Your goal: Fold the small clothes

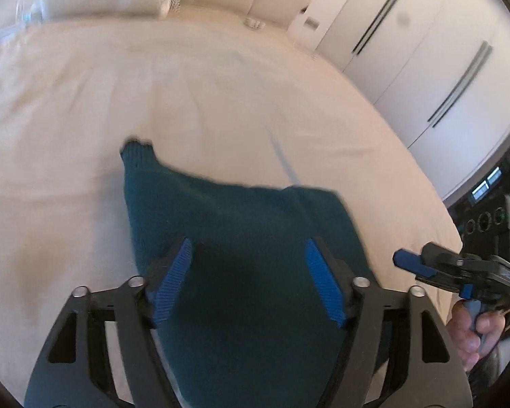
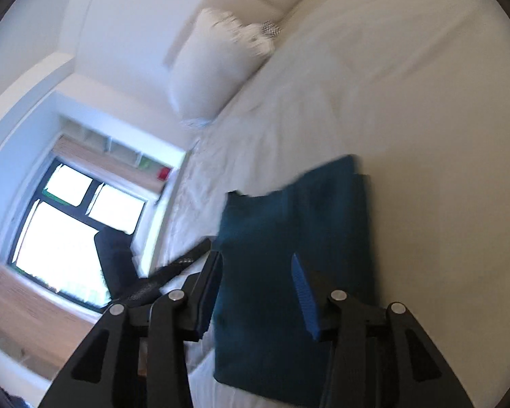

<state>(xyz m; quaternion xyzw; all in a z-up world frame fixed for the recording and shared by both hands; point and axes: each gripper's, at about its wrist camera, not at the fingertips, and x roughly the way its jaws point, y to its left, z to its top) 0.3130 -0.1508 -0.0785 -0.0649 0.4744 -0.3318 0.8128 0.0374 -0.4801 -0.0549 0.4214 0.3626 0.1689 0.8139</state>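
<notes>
Lying on the bed [image 1: 85, 108], the teal knit [image 1: 241, 238] looks already partly folded, one ribbed cuff poking out at the far corner. The left hand-held gripper [image 1: 248, 272] hovers over it with jaws spread wide, holding nothing; the right hand-held gripper [image 2: 255, 292] is likewise wide open and empty above the knit's edge. Risk: thick knit layers may slide apart if only the top layer is pinched, and blur suggests fast motion that could drag the fold askew.
</notes>
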